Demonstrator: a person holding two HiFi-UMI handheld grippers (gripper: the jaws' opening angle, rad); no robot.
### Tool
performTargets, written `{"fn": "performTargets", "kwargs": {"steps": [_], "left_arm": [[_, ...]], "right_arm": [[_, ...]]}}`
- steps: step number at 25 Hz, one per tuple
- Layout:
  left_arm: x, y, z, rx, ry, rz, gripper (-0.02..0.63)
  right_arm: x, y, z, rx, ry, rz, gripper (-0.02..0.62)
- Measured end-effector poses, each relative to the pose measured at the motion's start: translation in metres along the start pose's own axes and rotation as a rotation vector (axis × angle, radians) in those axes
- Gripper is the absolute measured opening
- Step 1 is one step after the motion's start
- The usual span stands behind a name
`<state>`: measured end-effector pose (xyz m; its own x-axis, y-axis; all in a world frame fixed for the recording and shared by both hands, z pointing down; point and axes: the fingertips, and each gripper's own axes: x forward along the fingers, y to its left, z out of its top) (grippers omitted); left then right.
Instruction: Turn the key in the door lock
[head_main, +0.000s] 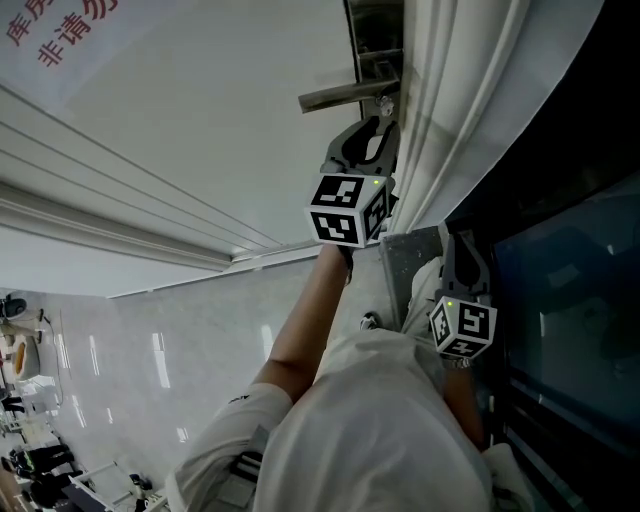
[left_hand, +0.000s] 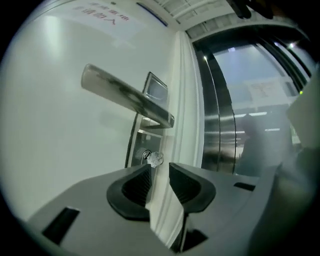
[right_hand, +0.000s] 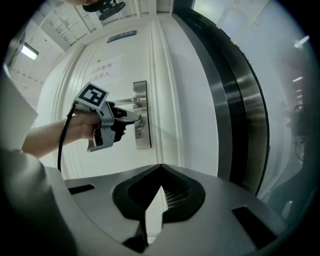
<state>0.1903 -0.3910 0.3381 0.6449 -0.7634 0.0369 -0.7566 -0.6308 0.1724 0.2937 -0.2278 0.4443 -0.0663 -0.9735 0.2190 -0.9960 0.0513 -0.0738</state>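
Left gripper (left_hand: 159, 172): jaws apart, nothing between the pads; tips just short of the key.
Key (left_hand: 156, 159): seated in the lock plate (left_hand: 141, 142), shiny head facing the jaws.
Lever handle (left_hand: 125, 95): directly above the key, overhanging the approach.
Right gripper (right_hand: 161, 167): jaws closed tip to tip, empty, well back from the door (right_hand: 115, 65).
Door frame (left_hand: 187, 100): moulded, just beside the lock plate.

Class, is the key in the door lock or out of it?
In. The key sticks out of the lock plate below the handle, just beyond the open left claw, which does not grip it.
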Motion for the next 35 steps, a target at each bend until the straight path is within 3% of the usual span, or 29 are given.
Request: {"fn": "performTargets", "kwargs": {"steps": [3, 9, 12, 15, 17, 24, 31, 35], "left_arm": [[0.000, 0.003, 0.001, -0.178, -0.038, -0.059, 0.097], [0.001, 0.016, 0.002, -0.709, -0.163, -0.191, 0.097], [0.004, 0.016, 0.003, -0.904, -0.206, -0.251, 0.097], [0.009, 0.015, 0.007, -1.160, -0.269, -0.341, 0.097], [0.013, 0.017, 0.006, -1.276, -0.291, -0.376, 0.102], [0.017, 0.021, 0.003, -1.418, -0.313, -0.427, 0.106], [0.026, 0.027, 0.006, -1.474, -0.327, -0.449, 0.104], [0.027, 0.028, 0.008, -1.434, -0.323, -0.444, 0.103]], "right_arm": [[0.000, 0.002, -0.003, -0.003, 0.010, 0.003, -0.008], [0.004, 0.000, -0.007, -0.011, 0.025, -0.008, -0.008], [0.006, -0.001, -0.006, -0.019, 0.029, -0.013, -0.008], [0.010, -0.002, -0.005, -0.023, 0.033, -0.014, -0.008], [0.012, -0.001, -0.005, -0.027, 0.034, -0.013, -0.008], [0.018, -0.005, -0.006, -0.032, 0.042, -0.016, -0.008], [0.023, -0.005, -0.006, -0.036, 0.045, -0.014, -0.008], [0.025, -0.007, -0.008, -0.034, 0.051, -0.019, -0.008]]}}
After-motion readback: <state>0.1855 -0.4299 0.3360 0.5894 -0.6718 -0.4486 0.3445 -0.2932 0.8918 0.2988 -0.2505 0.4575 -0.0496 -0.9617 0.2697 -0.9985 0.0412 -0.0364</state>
